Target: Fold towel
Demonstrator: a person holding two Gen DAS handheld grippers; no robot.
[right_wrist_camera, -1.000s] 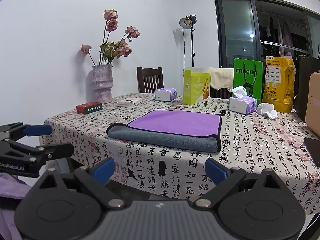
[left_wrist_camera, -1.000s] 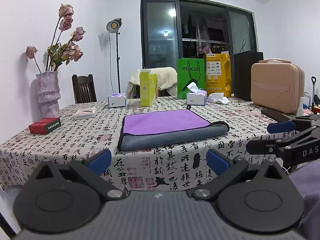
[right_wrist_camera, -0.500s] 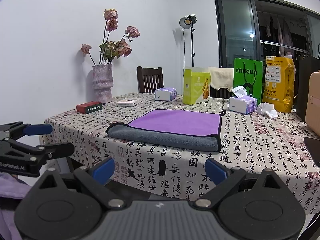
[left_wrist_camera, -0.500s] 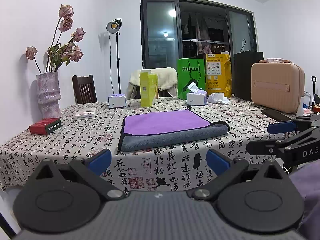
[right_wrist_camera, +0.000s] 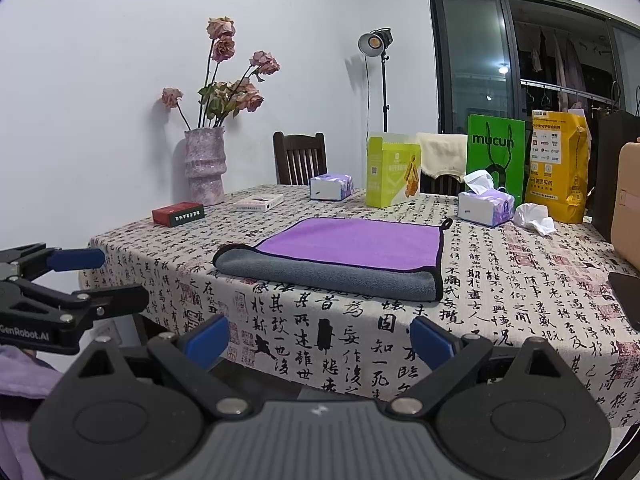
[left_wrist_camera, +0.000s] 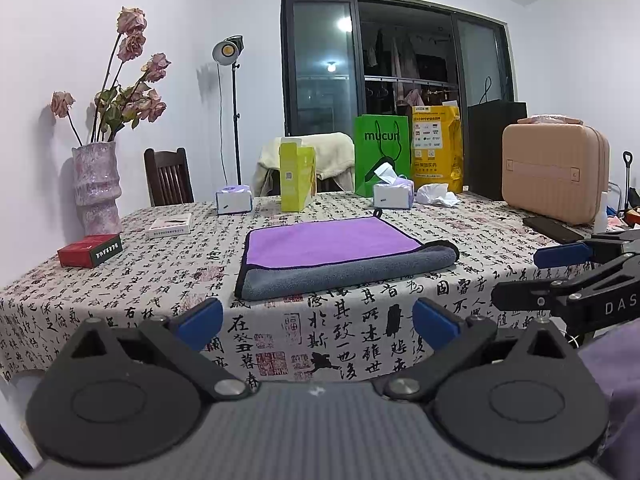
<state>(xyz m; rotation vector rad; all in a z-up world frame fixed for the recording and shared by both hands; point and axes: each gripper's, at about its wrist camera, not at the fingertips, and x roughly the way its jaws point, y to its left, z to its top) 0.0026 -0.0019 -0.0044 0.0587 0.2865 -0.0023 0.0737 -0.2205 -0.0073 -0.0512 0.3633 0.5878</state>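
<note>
Towel (left_wrist_camera: pixel 344 256) lies flat on the counter (left_wrist_camera: pixel 160 276), near the front edge and roughly central; it is already folded at least once, purple face up, grey underside showing as a rounded fold along the near side, hanging loop at the far right corner; edges look fairly square. Left gripper (left_wrist_camera: pixel 318 320) is held off the front of the counter, fingers spread wide, nothing between them; right gripper (right_wrist_camera: pixel 320 334) likewise short of the counter edge, fingers spread, empty; neither touches the towel. Each gripper shows in the other's view, side by side and apart. Judgement: one fold is done; whether a second fold is wanted cannot be told from the task line; if so, the next step is to reach in and pinch two corners of one short side. Tissue boxes, a vase (left_wrist_camera: pixel 96 188) and a red box (left_wrist_camera: pixel 90 250) stand well apart from the towel.
</note>
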